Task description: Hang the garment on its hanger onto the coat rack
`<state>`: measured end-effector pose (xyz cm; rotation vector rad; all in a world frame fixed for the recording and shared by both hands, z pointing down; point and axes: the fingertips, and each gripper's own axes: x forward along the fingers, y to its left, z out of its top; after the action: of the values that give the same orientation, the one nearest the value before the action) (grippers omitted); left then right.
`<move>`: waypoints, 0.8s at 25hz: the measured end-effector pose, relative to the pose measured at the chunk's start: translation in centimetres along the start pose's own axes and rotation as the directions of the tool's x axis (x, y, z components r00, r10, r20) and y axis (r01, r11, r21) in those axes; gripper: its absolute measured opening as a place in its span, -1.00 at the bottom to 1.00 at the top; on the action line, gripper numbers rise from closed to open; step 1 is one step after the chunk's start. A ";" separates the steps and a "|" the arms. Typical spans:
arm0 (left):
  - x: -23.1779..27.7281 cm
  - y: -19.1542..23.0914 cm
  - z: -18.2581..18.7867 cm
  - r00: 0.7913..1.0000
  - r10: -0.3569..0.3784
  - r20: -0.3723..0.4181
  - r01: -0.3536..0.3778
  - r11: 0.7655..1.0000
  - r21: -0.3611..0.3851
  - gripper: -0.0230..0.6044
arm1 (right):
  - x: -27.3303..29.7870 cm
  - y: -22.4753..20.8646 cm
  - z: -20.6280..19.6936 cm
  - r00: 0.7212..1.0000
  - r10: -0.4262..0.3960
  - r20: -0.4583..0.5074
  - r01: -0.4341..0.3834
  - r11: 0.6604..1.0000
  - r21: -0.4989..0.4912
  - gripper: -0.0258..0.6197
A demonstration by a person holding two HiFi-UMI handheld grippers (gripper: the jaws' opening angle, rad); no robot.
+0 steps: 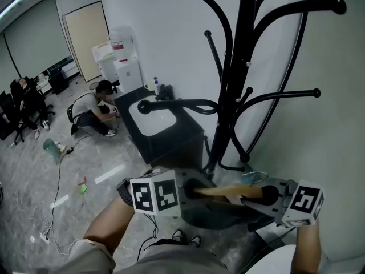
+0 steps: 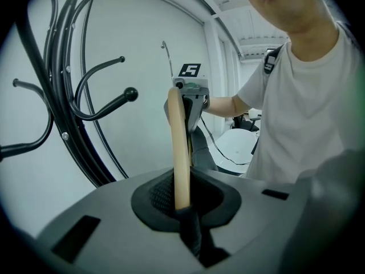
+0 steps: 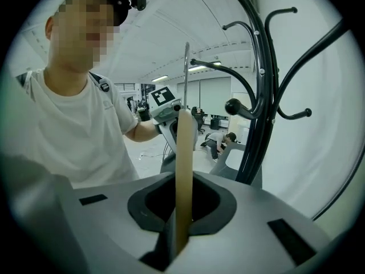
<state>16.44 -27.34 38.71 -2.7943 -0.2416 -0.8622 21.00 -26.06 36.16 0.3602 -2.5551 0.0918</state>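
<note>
The person is holding a wooden hanger (image 1: 228, 192) level between both tools, low and near, just in front of the black coat rack (image 1: 242, 67) and not on any of its arms. The left gripper (image 2: 182, 207) is clamping one end of the bar, its jaws squeezed onto the wood. The right gripper (image 3: 179, 238) is pinching the other end the same way. The two gripper views are showing the metal hook (image 3: 186, 73) standing up from the middle of the bar, far plainer than the head view does. Something dark is hanging under the bar, probably the garment (image 1: 214, 217), though I cannot tell for certain. Beyond the rack, a dark cabinet (image 1: 171, 144) with a white top is standing by the wall, with a small bottle (image 1: 155, 86) on it. Farther left, a water dispenser (image 1: 122, 61) is standing, and a person (image 1: 94, 113) is crouching on the grey marbled floor (image 1: 34, 170).
</note>
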 end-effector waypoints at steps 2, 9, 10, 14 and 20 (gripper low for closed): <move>0.2 1.5 -0.3 1.000 0.010 0.003 -0.010 1.000 -0.023 -0.82 | 0.1 -1.7 -0.1 1.000 0.013 -0.010 -0.013 1.000 -0.001 -0.80; 0.9 5.0 -2.5 1.000 0.020 -0.008 -0.021 0.997 -0.081 -0.82 | 1.7 -5.7 -1.0 0.997 0.065 -0.029 -0.065 0.998 0.009 -0.80; 0.9 5.3 -2.7 1.000 0.022 -0.010 -0.022 0.996 -0.088 -0.82 | 2.0 -6.2 -1.1 0.997 0.071 -0.030 -0.070 0.997 0.014 -0.80; 1.3 6.7 -4.4 1.000 0.017 -0.009 -0.018 0.991 -0.133 -0.82 | 3.4 -7.9 -1.9 0.995 0.094 -0.039 -0.093 0.995 0.036 -0.80; 1.7 7.2 -5.4 1.000 0.018 -0.012 -0.020 0.983 -0.183 -0.82 | 4.1 -8.9 -2.5 0.992 0.108 -0.061 -0.104 0.992 0.065 -0.80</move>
<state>16.55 -35.47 42.96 -2.9542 -0.1398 -0.9393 21.41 -35.28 40.41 0.2406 -2.5112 0.2189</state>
